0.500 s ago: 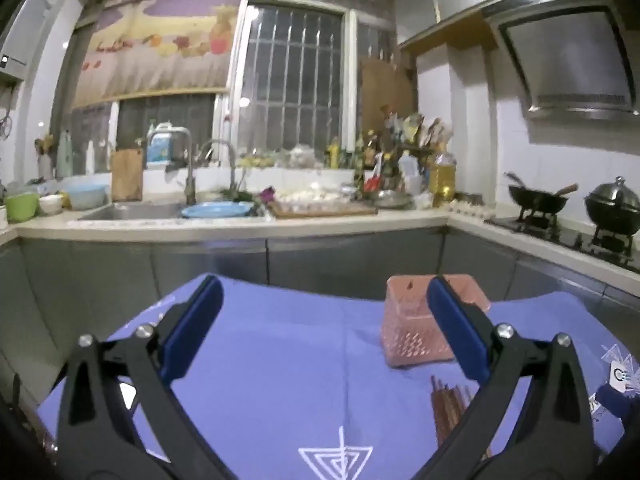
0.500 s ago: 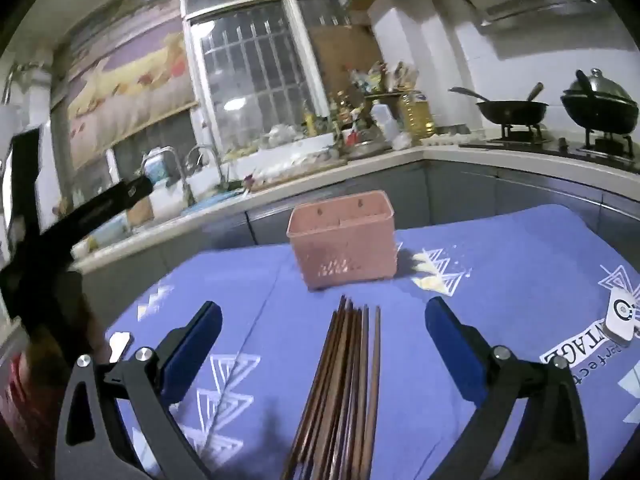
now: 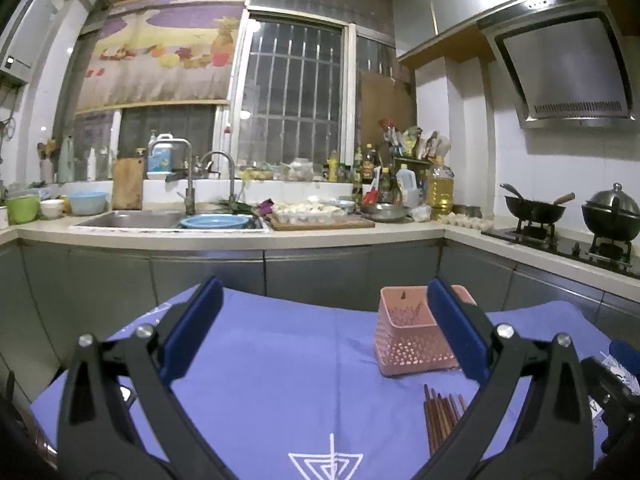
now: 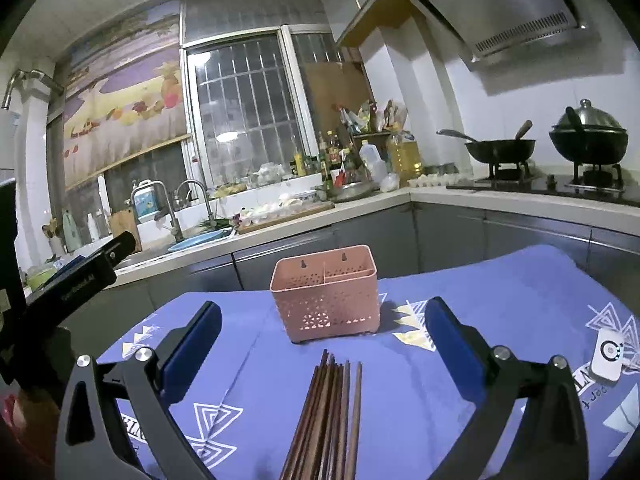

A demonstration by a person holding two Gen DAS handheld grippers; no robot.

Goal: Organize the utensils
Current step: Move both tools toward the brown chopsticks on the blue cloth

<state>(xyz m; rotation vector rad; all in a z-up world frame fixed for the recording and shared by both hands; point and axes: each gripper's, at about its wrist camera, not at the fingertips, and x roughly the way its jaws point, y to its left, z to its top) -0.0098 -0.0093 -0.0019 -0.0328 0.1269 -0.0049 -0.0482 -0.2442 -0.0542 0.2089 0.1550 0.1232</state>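
Your left gripper has its jaws spread wide over the blue cloth, with nothing between them. Your right gripper is spread just as wide, and it too grips nothing.

On the table you have one pink utensil basket, standing upright and split into two compartments, both of which look empty from your right view. Just in front of it, not touching, lies one bundle of dark wooden chopsticks, pointing toward the basket; roughly eight or nine sticks, though the tight packing keeps you from an exact count. One stick lies slightly apart on the right of the bundle. They sit between your right jaws but lower, flat on the cloth.

One small white device rests near the table's right edge. Behind, on the stove, you can see two dark pans.
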